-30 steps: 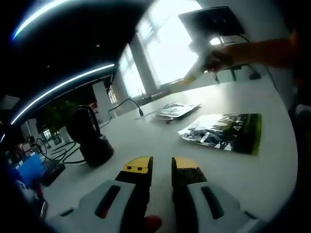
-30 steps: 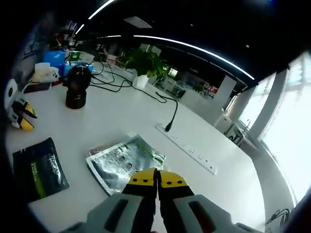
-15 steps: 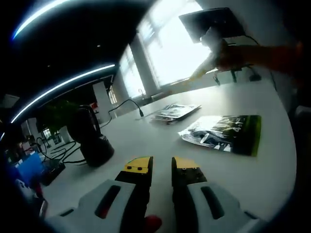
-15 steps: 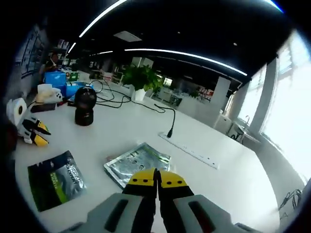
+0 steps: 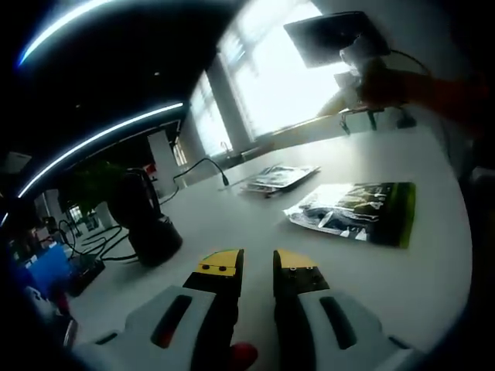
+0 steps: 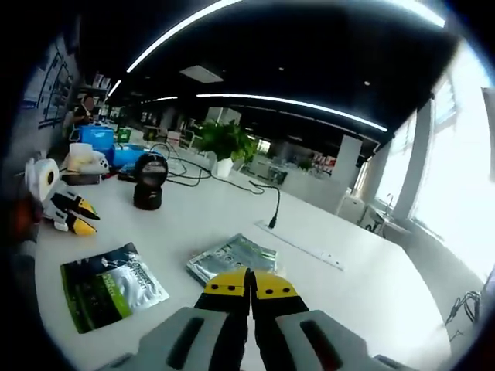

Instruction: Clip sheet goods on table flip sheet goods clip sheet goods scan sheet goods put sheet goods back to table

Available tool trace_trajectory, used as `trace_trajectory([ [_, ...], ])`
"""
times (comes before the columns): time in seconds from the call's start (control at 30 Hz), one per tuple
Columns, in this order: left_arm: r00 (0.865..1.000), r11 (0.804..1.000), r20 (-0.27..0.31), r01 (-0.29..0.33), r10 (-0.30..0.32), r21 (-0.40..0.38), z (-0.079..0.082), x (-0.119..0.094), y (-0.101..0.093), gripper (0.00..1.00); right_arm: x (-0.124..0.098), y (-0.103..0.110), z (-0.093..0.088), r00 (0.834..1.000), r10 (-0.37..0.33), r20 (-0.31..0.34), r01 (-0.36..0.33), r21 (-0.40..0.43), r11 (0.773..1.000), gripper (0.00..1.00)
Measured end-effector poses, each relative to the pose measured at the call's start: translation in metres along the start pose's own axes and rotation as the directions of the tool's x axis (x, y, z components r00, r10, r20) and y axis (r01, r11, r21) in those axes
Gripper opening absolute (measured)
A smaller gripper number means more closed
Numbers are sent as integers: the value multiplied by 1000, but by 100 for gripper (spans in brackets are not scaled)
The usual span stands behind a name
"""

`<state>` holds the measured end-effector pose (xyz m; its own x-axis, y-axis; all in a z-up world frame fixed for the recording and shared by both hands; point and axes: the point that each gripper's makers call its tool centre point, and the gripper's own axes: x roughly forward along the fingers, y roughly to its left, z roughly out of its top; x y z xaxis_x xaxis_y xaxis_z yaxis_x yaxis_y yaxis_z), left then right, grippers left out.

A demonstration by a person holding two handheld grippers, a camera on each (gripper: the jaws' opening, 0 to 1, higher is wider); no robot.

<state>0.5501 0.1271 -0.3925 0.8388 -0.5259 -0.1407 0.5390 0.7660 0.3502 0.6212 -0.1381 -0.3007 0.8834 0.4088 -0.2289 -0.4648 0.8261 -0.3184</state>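
Note:
A green and silver pouch (image 5: pixel 356 210) lies flat on the white table (image 5: pixel 433 286), ahead and right of my left gripper (image 5: pixel 257 267). Its yellow-tipped jaws stand open with nothing between them. A second, silver pouch (image 5: pixel 274 176) lies farther back. My right gripper (image 5: pixel 329 107) hangs high over the table's far side in a person's hand. In the right gripper view, my right gripper (image 6: pixel 249 283) is shut and empty, held well above the silver pouch (image 6: pixel 232 259). The green pouch (image 6: pixel 112 282) lies to the left, and my left gripper (image 6: pixel 71 214) rests near the table's left edge.
A black round device (image 5: pixel 143 216) stands on the table at the left, also seen as the black device (image 6: pixel 148 180). A white power strip (image 6: pixel 302 247) with a black cable runs behind the pouches. A paper roll (image 6: pixel 39 174) and blue boxes (image 6: pixel 97 139) sit at the far left.
My right gripper has risen, still shut, so both pouches look smaller and farther below it. In the left gripper view it moved up and to the right. My left gripper has not moved.

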Motion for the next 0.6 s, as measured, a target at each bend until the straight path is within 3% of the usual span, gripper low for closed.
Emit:
trace_trajectory([
  [0.6,1000,1000,-4,-1,1,6,0,0,-2,8,-38,19,-14,996,-15,85,11,47,999,0],
])
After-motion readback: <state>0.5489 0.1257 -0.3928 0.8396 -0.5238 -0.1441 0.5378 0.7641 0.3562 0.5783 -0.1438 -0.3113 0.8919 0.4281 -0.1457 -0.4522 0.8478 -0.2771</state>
